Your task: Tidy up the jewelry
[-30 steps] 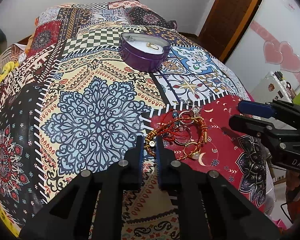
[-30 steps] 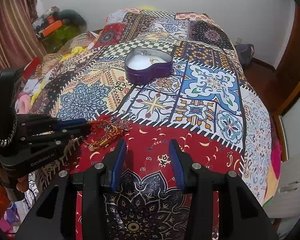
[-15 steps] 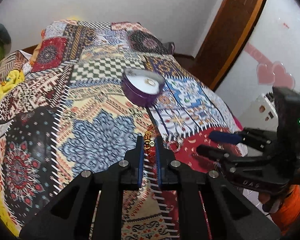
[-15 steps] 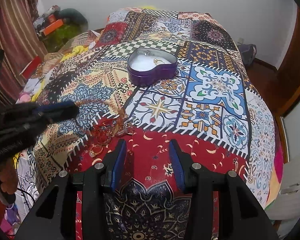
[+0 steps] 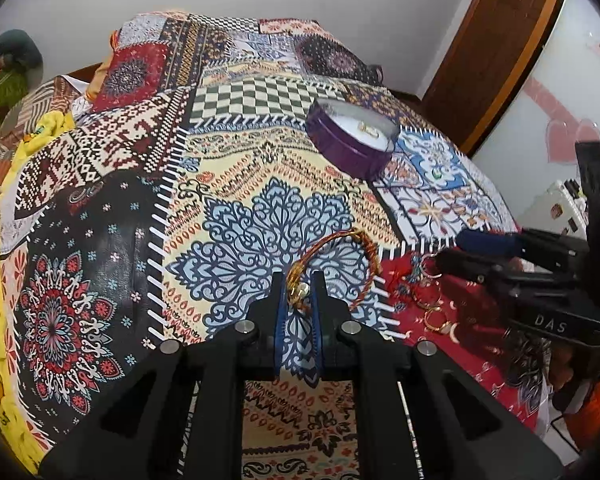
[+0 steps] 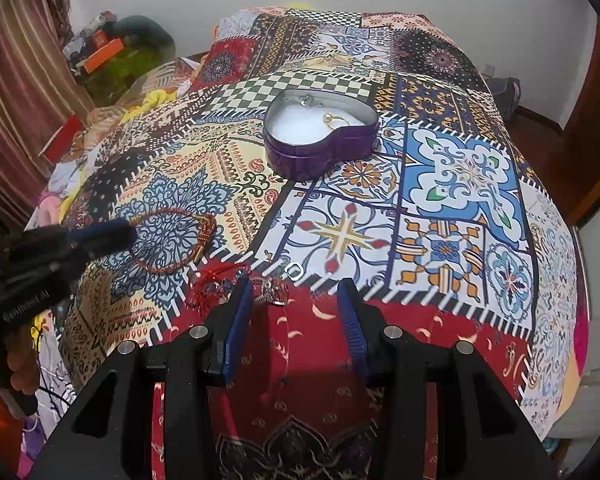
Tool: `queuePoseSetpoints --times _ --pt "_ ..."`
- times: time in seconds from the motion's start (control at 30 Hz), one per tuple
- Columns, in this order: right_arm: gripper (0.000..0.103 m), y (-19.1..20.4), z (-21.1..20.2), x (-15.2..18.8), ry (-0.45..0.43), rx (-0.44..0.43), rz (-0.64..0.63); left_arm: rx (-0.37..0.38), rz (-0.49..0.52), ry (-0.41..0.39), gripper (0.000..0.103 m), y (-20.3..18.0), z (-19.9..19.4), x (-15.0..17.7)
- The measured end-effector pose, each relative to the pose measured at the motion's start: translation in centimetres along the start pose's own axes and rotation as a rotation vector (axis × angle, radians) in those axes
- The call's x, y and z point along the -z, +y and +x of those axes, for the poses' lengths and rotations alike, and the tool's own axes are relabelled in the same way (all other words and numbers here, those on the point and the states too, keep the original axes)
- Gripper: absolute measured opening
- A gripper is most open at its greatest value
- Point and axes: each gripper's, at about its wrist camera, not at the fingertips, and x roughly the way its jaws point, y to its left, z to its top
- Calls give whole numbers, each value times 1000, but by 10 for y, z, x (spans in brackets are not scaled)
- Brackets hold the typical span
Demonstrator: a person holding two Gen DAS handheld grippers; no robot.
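**Bracelet lifted clear of the pile**

Since a second ago my left gripper [image 5: 298,292] has pulled the red-and-gold thread bracelet [image 5: 340,248] off the jewelry heap [image 5: 428,296]; it now dangles, pinched at its bead, above the blue medallion patch. I keep my right gripper [image 6: 296,304] part-open and empty over the remaining pieces [image 6: 268,292], ready. The purple heart-shaped tin [image 6: 320,136], well apart, seems the destination.
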Motion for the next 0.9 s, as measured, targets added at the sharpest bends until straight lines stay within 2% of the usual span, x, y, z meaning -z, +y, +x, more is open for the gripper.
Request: queuePoseSetpoints --times 0.17,0.23,0.33,0.47,0.6,0.63,0.7,0.9 --pt "25 7 4 1 4 5 -30 7 12 14 11 -2 4 1" --pt "14 8 5 1 7 -4 -36 -7 21 15 19 -3 4 2" --pt "13 9 3 2 1 -2 -43 -24 25 13 28 -4 4 5" --pt "13 5 1 3 -5 -8 -34 -40 7 37 28 1 11 6" --pt "13 1 -2 5 -13 -8 -22 -18 -38 47 27 8 17 4" --pt "12 0 -3 5 -15 -8 -18 -9 -49 43 18 10 18 3" --pt "12 -2 -4 5 -18 -9 -12 -4 -49 50 9 9 21 3" --pt "12 -8 -12 2 -41 -9 5 -29 -32 32 9 3 17 2"
